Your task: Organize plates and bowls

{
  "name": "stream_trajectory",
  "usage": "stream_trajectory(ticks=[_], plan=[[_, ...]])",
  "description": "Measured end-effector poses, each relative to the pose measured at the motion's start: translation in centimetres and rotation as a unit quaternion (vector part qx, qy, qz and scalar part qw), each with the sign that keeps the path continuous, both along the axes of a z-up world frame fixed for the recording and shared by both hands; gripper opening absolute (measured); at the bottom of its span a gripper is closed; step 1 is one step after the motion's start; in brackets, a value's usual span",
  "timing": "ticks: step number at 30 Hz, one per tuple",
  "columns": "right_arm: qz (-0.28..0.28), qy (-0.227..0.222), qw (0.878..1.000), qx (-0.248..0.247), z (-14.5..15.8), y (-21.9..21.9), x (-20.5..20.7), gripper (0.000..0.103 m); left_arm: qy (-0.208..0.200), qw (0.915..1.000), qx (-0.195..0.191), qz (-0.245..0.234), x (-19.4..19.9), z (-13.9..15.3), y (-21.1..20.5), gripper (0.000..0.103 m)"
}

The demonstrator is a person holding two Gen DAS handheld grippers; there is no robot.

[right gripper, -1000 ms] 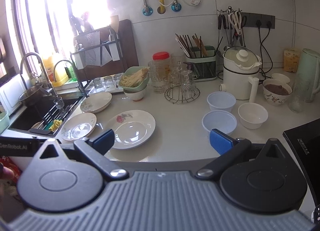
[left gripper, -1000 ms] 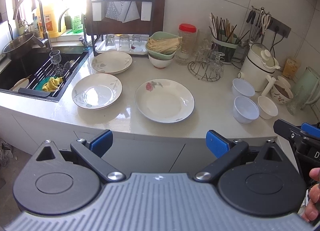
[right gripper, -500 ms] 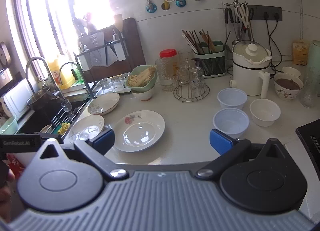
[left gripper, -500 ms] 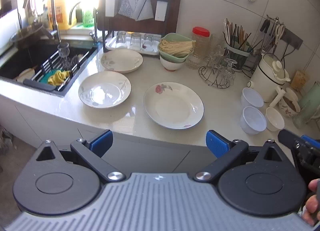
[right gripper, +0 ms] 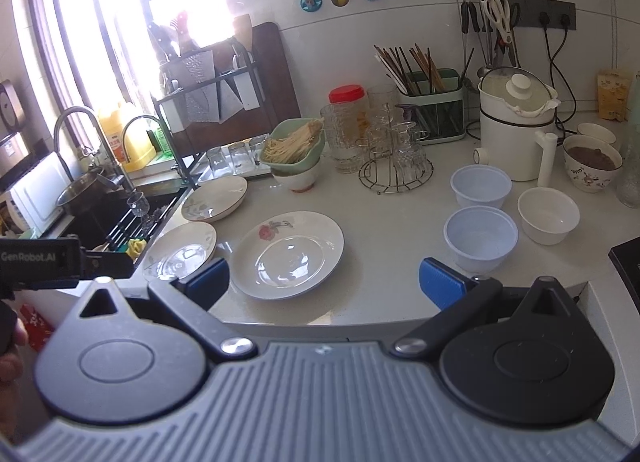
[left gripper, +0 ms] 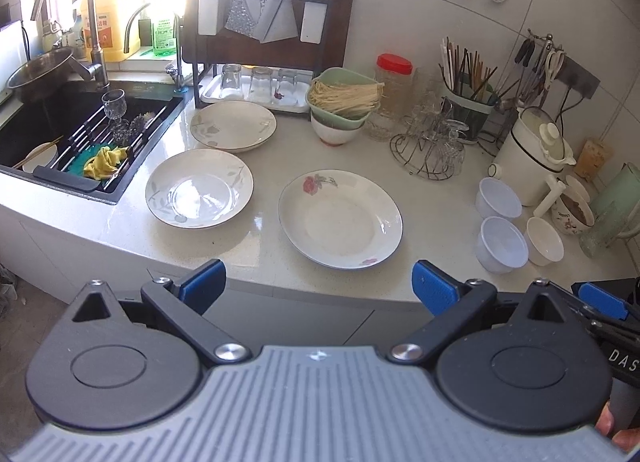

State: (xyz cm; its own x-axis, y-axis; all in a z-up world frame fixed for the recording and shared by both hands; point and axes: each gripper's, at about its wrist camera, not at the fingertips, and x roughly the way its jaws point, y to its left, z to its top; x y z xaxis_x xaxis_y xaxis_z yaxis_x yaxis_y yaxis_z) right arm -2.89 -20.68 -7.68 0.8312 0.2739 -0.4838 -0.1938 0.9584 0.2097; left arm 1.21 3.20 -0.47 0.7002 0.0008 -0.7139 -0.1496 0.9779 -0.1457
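I'm holding both grippers back at the front edge of the counter (left gripper: 264,222), short of every dish. My left gripper (left gripper: 318,282) is spread wide with nothing between its blue pads, and my right gripper (right gripper: 324,282) is spread wide too, gripping nothing — neither is touching a plate or bowl.

Plates are lying loose, not stacked: the rose plate (left gripper: 340,218) is sitting nearest me in the middle, the leaf plate (left gripper: 199,188) just left of it beside the sink (left gripper: 48,134), and a second leaf plate (left gripper: 233,125) behind that, in front of the glass tray (left gripper: 256,96). They're spread flat, rims apart, so I'm judging the job hasn't started.

Bowls are grouped off to the right by the white kettle (right gripper: 516,130): two bluish plastic bowls (right gripper: 480,234), one behind the other, and a white bowl (right gripper: 548,214) just beside them. A patterned bowl (right gripper: 592,162) with dark contents is sitting further right. I'm reading that one, and the green bowl (left gripper: 344,98) of noodles resting on a white bowl, as in use, so best left alone.

I'm guessing the split is natural — left side working the plates, right side the bowls. The rose plate is closest to both. Its rim is thin and glossy, so a pinch on it could slip.
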Motion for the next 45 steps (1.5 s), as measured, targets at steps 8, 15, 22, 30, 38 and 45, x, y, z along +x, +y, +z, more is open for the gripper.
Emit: stream_trajectory(ticks=[8, 15, 22, 30, 38, 45], plan=[[0.004, -0.001, 1.000, -0.005, 0.0, 0.1, 0.3, 0.103, 0.003, 1.0000, -0.001, 0.000, 0.0, -0.1, 0.3, 0.101], [0.017, 0.008, 1.000, -0.008, -0.5, 1.2, 1.1, 0.103, -0.001, 0.9996, -0.024, 0.013, 1.2, -1.0, 2.1, 0.101], [-0.014, 0.014, 1.000, -0.007, -0.7, 3.1, 3.4, 0.103, -0.005, 0.9998, -0.017, -0.008, 5.2, -1.2, 4.9, 0.101], [-0.038, 0.049, 0.998, -0.008, -1.1, 6.5, 7.0, 0.103, -0.001, 0.9994, -0.015, -0.030, 9.9, -1.4, 8.9, 0.101], [-0.040, 0.052, 0.998, -0.012, -1.1, 10.7, 10.3, 0.103, 0.009, 0.9985, -0.027, -0.047, 14.3, -2.3, 13.6, 0.101], [-0.027, 0.068, 0.997, 0.006, -1.9, 14.1, 13.1, 0.103, 0.014, 0.9973, -0.039, -0.061, 17.6, -3.4, 17.6, 0.101]])
